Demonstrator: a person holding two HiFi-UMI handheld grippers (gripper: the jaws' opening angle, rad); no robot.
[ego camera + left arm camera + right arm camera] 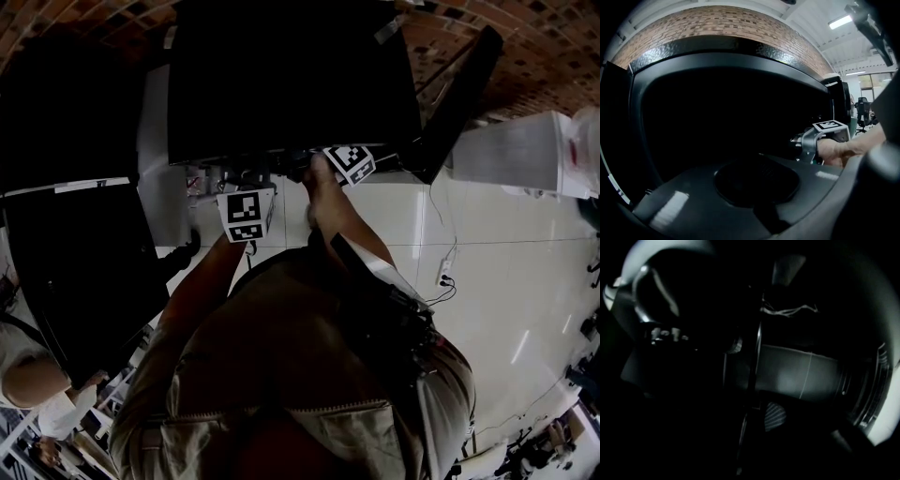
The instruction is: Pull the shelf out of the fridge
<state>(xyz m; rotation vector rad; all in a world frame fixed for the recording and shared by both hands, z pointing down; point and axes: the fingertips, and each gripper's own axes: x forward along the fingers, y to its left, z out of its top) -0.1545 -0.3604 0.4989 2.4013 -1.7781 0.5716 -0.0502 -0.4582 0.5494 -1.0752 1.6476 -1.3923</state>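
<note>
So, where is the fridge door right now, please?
In the head view, the open fridge door stands upper right, hinged at the fridge's right side and angled out over the white floor.

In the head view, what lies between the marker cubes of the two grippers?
In the head view, the person's right hand and a strip of pale floor lie between the left marker cube and the right marker cube.
</note>
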